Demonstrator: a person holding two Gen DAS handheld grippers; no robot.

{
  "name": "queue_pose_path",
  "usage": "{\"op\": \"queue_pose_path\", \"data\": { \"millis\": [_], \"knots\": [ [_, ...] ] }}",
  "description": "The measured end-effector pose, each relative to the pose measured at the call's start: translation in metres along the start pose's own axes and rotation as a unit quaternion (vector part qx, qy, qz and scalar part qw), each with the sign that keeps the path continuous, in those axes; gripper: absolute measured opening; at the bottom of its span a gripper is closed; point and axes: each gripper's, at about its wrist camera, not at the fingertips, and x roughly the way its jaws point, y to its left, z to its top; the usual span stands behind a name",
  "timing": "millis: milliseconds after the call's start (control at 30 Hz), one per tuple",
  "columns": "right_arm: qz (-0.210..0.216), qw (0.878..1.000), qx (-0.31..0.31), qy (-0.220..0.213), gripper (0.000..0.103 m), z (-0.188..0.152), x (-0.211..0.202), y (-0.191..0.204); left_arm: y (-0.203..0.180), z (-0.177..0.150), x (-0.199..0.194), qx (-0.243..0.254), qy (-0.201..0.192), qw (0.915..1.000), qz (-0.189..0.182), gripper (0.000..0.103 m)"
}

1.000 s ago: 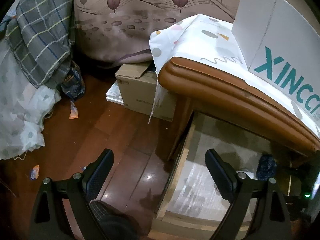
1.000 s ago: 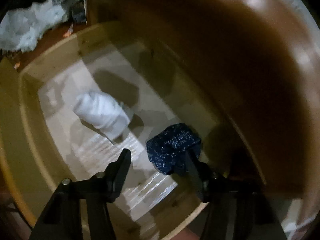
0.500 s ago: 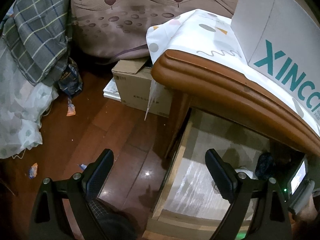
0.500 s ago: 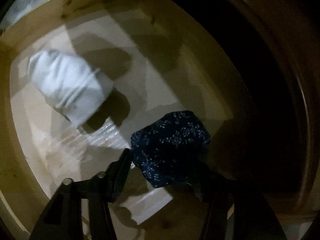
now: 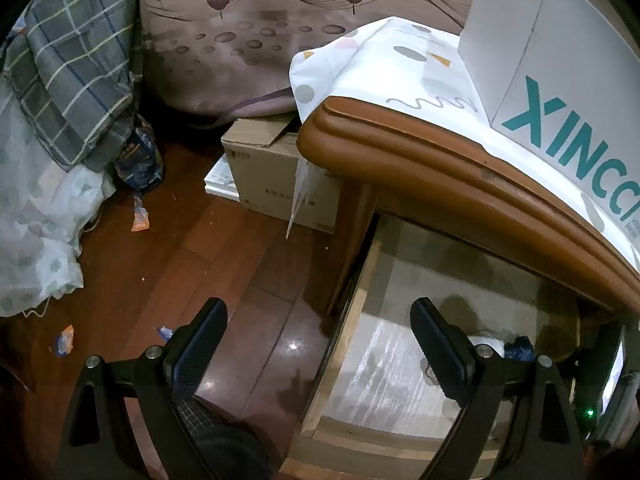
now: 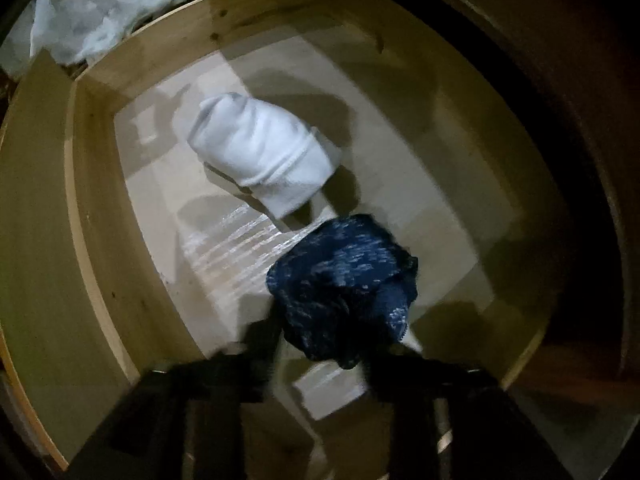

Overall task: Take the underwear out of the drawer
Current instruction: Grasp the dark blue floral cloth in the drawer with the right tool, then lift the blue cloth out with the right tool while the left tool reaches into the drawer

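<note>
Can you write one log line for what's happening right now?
right gripper: around dark blue underwear in drawer | left gripper: open, idle

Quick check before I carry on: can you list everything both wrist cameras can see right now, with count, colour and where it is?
Dark underwear: one, navy with pale flecks, in the drawer between the right gripper's fingers; grip blurred.
White garment: one, rolled, on the drawer floor beyond the navy piece.
Drawer: one, pale wood, pulled open.
Nightstand top: one, brown wood, above the drawer.
Patterned cloth: one, white, on the nightstand.
Lettered box: one, white with teal letters, on the cloth.
Cardboard box: one, brown, on the floor.
Plaid bedding: one, grey, far left.
Wrappers: a few, orange and blue, on the floor.
Left gripper: black, open.
Right gripper: black, blurred.
</note>
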Motion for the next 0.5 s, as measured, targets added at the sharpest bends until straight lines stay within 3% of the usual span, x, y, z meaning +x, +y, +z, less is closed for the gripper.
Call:
{"op": "queue_pose_path", "data": {
  "millis": [33, 500],
  "knots": [
    [-0.004, 1.0, 0.0, -0.009, 0.059, 0.001, -0.001, -0.001, 0.0, 0.0, 0.0, -0.001, 0.001, 1.0, -0.002, 0.091],
    [0.004, 1.0, -0.006, 0.0, 0.073, 0.039, 0.028, -0.018, -0.004, -0.002, 0.005, 0.005, 0.008, 1.0, -0.002, 0.091]
  ]
}}
